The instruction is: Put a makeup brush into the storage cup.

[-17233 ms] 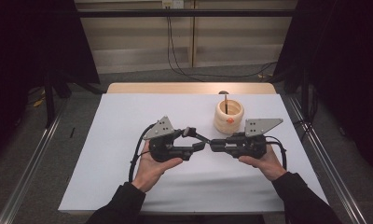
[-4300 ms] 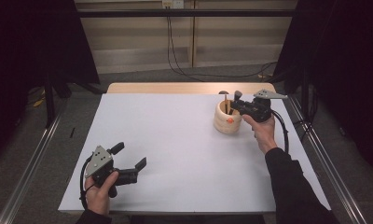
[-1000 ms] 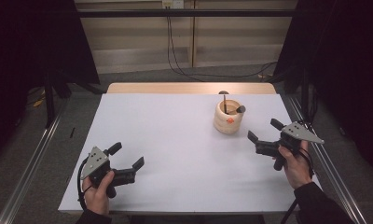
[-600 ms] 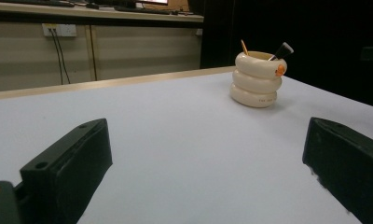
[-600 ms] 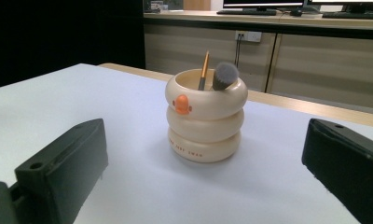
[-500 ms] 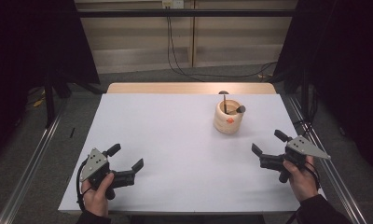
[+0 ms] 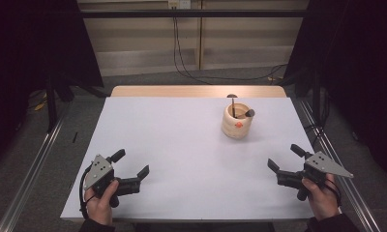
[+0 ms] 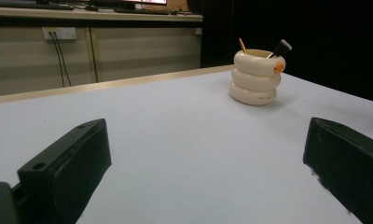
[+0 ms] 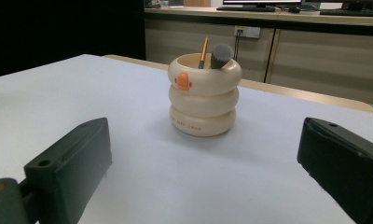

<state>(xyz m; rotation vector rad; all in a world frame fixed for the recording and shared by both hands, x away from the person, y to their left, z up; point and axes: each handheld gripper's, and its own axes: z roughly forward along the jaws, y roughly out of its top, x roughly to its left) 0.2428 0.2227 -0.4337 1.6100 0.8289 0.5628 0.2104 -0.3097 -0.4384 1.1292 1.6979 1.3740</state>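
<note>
A cream holder shaped like three stacked rings [image 7: 237, 123] [image 8: 255, 77] [image 9: 204, 95], with a small orange mark on its side, stands upright at the table's back right. Two brushes stick out of it: a thin one with an orange handle [image 9: 203, 52] and a stubby dark-headed one [image 9: 220, 53] [image 7: 249, 113]. My left gripper [image 7: 131, 165] rests open at the front left corner, held in a hand, nothing between its jaws. Open too, my right gripper [image 7: 284, 157] lies at the front right, well in front of the holder, and holds nothing.
The white table top [image 7: 182, 145] ends at a bare wooden strip [image 7: 196, 91] along its far edge. Metal rails [image 7: 32, 169] run along both sides of the table. Behind stand a cabinet wall with hanging cables [image 7: 182, 43] and dark curtains.
Over the last second my right gripper has drawn back from beside the holder toward the front right edge. Earlier it was up at the holder. The left gripper has stayed put.
</note>
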